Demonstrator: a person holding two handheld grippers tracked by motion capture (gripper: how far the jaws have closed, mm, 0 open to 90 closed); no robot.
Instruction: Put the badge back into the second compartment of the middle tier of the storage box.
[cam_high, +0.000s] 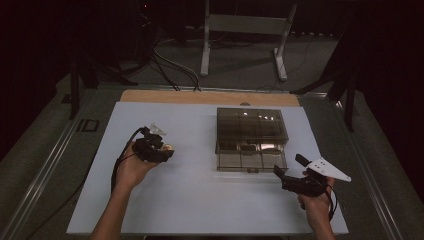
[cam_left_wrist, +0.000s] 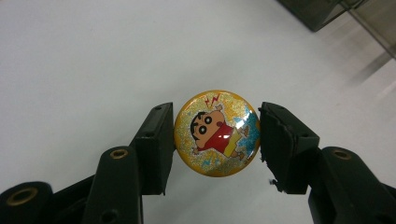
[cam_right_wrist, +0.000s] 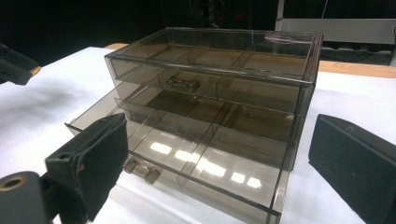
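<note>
Dim room, dark surround — the white table alone catches overhead light. Glare spots on the smoked drawer box and badge; near jaws are soft-focused — soft shadows.
</note>
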